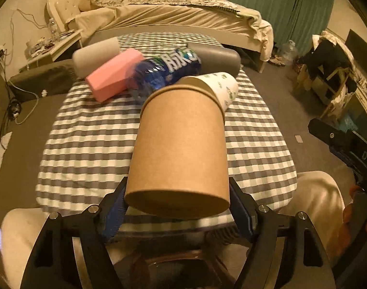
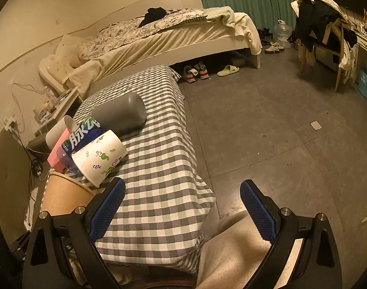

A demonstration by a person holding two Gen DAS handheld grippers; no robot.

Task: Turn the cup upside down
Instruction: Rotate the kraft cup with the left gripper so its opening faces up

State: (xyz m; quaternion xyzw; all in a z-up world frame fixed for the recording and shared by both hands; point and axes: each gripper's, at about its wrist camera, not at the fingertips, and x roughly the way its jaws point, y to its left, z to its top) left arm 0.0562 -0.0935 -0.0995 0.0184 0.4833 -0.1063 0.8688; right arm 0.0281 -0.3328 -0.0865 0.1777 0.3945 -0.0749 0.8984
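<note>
My left gripper (image 1: 177, 207) is shut on a brown paper cup (image 1: 181, 149) near its closed base. The cup lies tilted, its rim pointing away from me, above the checked table (image 1: 87, 149). The cup also shows at the left in the right wrist view (image 2: 63, 197). My right gripper (image 2: 182, 207) is open and empty, over the table's right front edge and the floor.
On the table lie a white leaf-print cup (image 2: 100, 156), a blue bottle (image 1: 169, 69), a pink block (image 1: 113, 75), a grey cylinder (image 2: 120, 113) and a light grey one (image 1: 94, 56). A bed (image 1: 173, 16) stands behind, a chair (image 2: 328, 38) with clothes at right.
</note>
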